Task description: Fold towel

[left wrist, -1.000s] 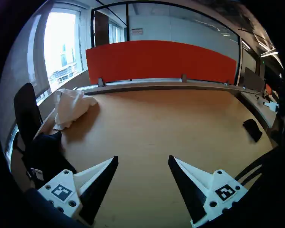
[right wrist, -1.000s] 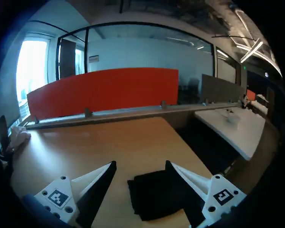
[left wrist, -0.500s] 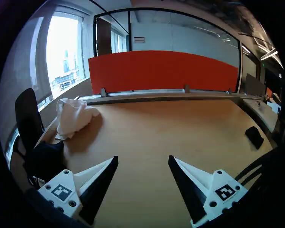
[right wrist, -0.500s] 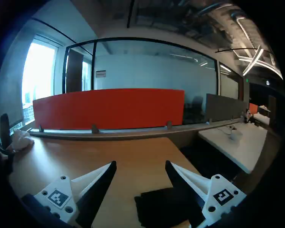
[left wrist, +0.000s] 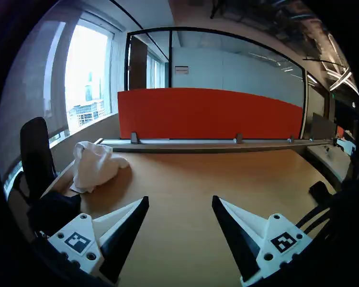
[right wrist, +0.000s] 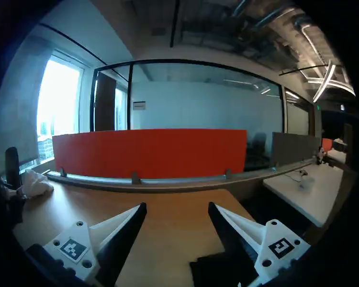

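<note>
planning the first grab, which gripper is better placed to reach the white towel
Probably left: the white towel lies just ahead and left of the open left gripper, while from the open right gripper it looks small, far off.

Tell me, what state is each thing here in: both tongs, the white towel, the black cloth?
left tongs: open, holding nothing
right tongs: open, holding nothing
white towel: crumpled in a heap on the desk
black cloth: lying flat on the desk

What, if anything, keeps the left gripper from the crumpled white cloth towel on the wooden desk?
Probably nothing, so yes: the left gripper is open, and bare wooden desk lies between it and the crumpled white towel ahead-left.
</note>
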The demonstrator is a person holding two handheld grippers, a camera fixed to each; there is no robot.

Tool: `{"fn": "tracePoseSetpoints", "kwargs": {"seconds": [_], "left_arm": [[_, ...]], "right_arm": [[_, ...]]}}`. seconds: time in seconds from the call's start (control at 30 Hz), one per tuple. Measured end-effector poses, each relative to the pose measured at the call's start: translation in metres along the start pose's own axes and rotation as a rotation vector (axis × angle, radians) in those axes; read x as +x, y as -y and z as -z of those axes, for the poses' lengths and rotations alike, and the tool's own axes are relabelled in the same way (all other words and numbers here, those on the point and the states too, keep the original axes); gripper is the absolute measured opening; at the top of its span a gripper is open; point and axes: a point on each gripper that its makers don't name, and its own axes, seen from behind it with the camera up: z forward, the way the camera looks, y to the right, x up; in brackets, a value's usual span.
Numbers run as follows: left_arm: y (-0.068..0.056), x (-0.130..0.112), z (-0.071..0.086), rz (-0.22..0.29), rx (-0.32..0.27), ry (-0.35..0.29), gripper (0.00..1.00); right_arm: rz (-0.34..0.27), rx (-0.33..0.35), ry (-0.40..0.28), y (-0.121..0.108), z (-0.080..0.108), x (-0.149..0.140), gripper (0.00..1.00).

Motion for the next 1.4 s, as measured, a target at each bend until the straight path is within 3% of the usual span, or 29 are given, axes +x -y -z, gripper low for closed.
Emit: {"fn": "tracePoseSetpoints", "kwargs": {"seconds": [0.43, 0.87, 1.07, 1.4], "left_arm": [[0.002, 0.039, -0.011, 0.012, -0.01, -0.099, 0.98], [0.008, 0.071, -0.006, 0.03, -0.001, -0.196, 0.98], [0.01, 0.075, -0.004, 0.041, 0.002, -0.217, 0.98], [0.009, 0.076, -0.002, 0.053, -0.001, -0.247, 0.98]], "right_arm": [[-0.01, 0.08, -0.037, 0.063, -0.005, 0.026, 1.0], [-0.041, 0.128, -0.069, 0.117, -0.01, 0.04, 0.99], [-0.05, 0.147, -0.078, 0.133, -0.01, 0.045, 1.0], [-0.061, 0.145, -0.086, 0.139, -0.01, 0.052, 0.99]]}}
